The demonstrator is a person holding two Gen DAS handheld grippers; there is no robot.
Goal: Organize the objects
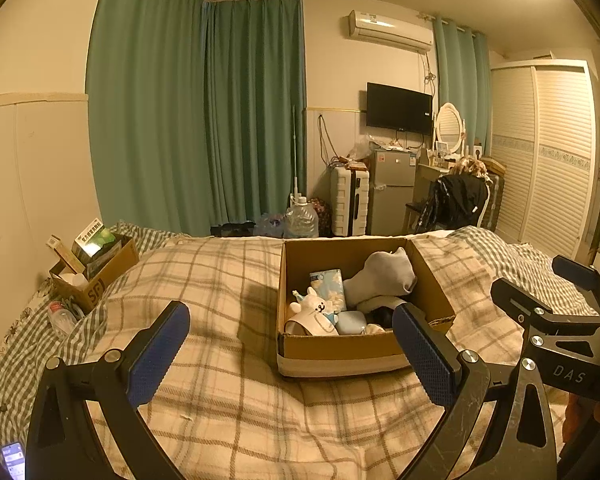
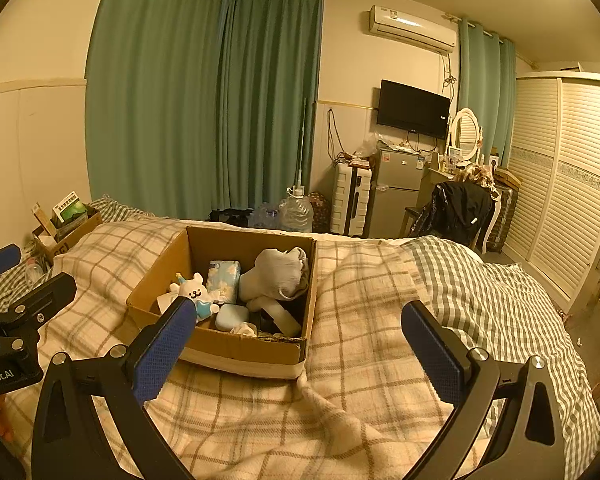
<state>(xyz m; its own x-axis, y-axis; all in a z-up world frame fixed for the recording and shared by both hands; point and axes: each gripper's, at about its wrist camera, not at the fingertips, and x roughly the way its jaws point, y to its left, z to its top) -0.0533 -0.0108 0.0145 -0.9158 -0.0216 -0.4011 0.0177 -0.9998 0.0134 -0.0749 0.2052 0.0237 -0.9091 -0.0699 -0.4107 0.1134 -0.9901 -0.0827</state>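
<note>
Open cardboard box (image 1: 364,350) at frame centre, seated on soft plaid blanket (image 1: 220,360); likely to tip or slide under an off-centre push. Contents crowded: white plush bear (image 1: 318,307), blue patterned packet (image 1: 327,284), grey cloth bundle (image 1: 384,278), pale blue case (image 1: 351,322); neighbours liable to snag during extraction. Left gripper (image 1: 290,354) spread wide, empty, just short of box. Right gripper (image 2: 300,354) likewise apart, empty. Second carton (image 1: 100,276), centre left, holding a green box (image 1: 94,240).
</note>
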